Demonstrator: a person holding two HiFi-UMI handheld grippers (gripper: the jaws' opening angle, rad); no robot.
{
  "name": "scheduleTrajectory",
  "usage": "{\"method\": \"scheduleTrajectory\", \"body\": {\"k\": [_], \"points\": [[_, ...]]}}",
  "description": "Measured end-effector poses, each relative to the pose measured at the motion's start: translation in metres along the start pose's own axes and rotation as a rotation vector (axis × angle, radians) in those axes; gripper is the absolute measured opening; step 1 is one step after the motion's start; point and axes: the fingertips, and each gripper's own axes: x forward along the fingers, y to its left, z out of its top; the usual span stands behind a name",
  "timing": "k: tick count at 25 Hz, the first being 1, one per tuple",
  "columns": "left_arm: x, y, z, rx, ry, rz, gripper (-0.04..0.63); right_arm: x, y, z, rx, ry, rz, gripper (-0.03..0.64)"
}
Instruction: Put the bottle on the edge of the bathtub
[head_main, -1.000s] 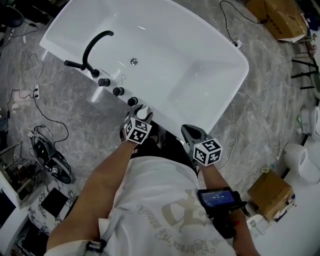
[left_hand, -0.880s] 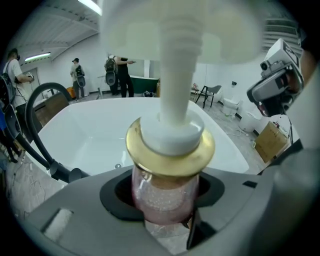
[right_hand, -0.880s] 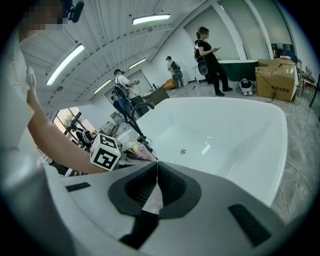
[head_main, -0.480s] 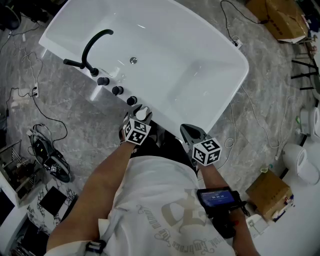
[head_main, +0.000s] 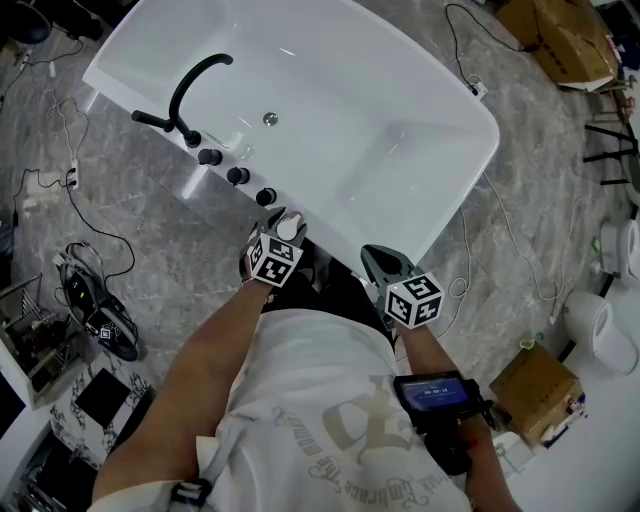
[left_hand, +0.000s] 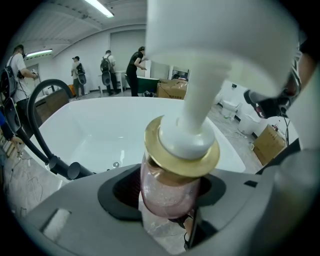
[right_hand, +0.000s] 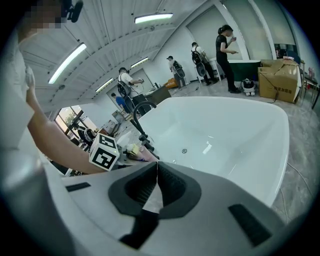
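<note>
A pink bottle (left_hand: 169, 192) with a gold collar and white pump top (head_main: 288, 225) stands upright between the jaws of my left gripper (head_main: 284, 236), at the near rim of the white bathtub (head_main: 470, 125). The jaws are opening round the bottle. From the left gripper view (left_hand: 167, 202) the bottle fills the gap, with the tub (left_hand: 95, 132) behind it. My right gripper (head_main: 385, 262) hovers just short of the rim, to the right of the bottle. Its jaws meet with nothing between them (right_hand: 156, 175).
A black faucet (head_main: 187, 93) and three black knobs (head_main: 238, 176) sit on the rim left of the bottle. Cables (head_main: 75, 215) and gear lie on the marble floor at left. Cardboard boxes (head_main: 555, 35) (head_main: 537, 385) and a toilet (head_main: 600, 320) stand at right. People stand beyond the tub (right_hand: 226, 55).
The head view has shifted a little. Both grippers and the bottle stay at the same spot by the rim.
</note>
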Motion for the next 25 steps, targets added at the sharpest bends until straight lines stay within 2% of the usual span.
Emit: {"method": "scheduleTrajectory", "body": {"k": [15, 25], "points": [[-0.016, 0.004, 0.005, -0.033, -0.050, 0.002, 0.265, -0.002, 0.004, -0.010, -0.013, 0.002, 0.010, 0.006], [-0.026, 0.005, 0.012, -0.007, -0.063, 0.006, 0.267, -0.007, 0.002, -0.014, -0.018, -0.003, 0.014, 0.006]]}}
